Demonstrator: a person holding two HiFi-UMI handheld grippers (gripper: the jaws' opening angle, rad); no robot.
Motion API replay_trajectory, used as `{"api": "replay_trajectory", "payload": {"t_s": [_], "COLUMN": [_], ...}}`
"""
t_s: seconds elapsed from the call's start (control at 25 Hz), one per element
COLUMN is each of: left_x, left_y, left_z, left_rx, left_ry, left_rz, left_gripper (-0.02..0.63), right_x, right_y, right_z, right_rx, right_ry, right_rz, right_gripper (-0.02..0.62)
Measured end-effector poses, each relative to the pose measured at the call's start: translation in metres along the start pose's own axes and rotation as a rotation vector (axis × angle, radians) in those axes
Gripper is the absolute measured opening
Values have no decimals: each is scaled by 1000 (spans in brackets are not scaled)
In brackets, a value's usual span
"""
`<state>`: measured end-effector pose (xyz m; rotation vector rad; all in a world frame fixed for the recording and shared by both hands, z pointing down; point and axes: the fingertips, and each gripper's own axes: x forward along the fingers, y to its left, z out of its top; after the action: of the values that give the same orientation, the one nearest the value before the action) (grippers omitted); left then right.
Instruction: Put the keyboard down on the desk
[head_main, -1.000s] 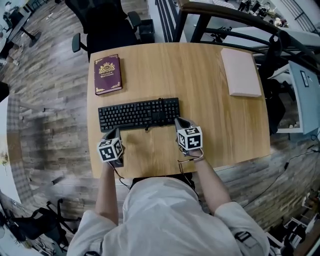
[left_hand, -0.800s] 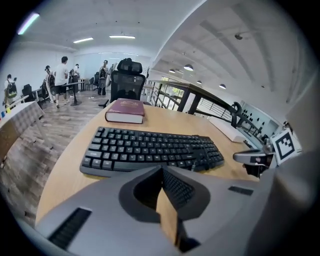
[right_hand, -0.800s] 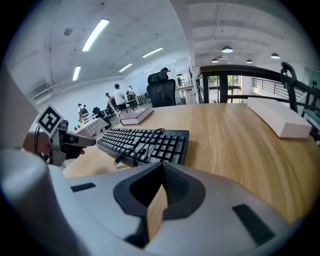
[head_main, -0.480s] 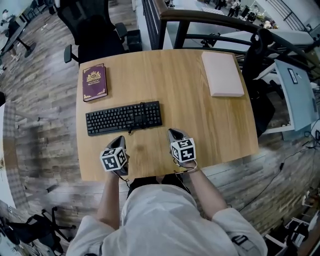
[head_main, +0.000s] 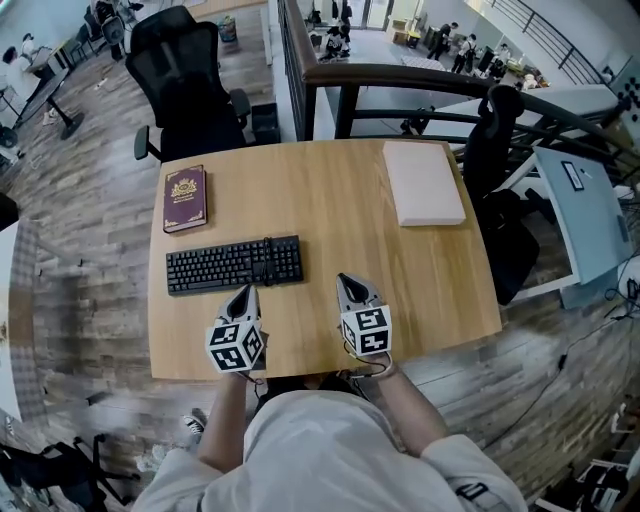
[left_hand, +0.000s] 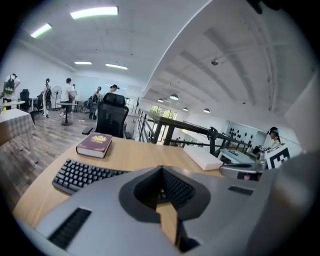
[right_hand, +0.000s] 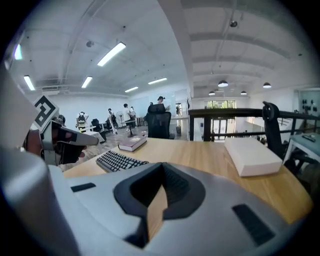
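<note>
A second ago we had both grippers at the keyboard (head_main: 235, 265), the left gripper (head_main: 244, 292) by its near left corner and the right gripper (head_main: 343, 281) against its right end. Now both have drawn back toward our body, and the right one stands well apart from the keys. The left tip hangs just short of the near edge, and its own view shows bare wood between it and the keys. Both pairs of jaws are clenched together with nothing between them, as each gripper view shows plainly. We judge from this that the keyboard has been let go and the putting down is finished, with nothing left but to withdraw. The keyboard is black and full width, with a number block at its right end. It lies flat, keys up, on the left half of the desk (head_main: 340, 205), its long side running roughly along the near edge. The book (head_main: 185, 198) lies just beyond its left end, not touching it. Its keys look even, and no corner overhangs the desk.
</note>
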<state>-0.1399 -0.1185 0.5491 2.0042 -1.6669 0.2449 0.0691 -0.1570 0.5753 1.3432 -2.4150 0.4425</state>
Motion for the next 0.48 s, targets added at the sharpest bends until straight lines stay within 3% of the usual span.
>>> {"api": "replay_trajectory", "payload": {"t_s": [0.48], "left_x": [-44], "left_y": [-73], "left_z": [146], "left_rx": [191], "left_ry": [-335], "left_rz": [-11], "left_gripper": [11], "right_x": [-60], "right_y": [-17], "right_z": [172], "right_rx": [-92], "right_ry": [-370], "right_rz": [-7], "right_gripper": [3]}}
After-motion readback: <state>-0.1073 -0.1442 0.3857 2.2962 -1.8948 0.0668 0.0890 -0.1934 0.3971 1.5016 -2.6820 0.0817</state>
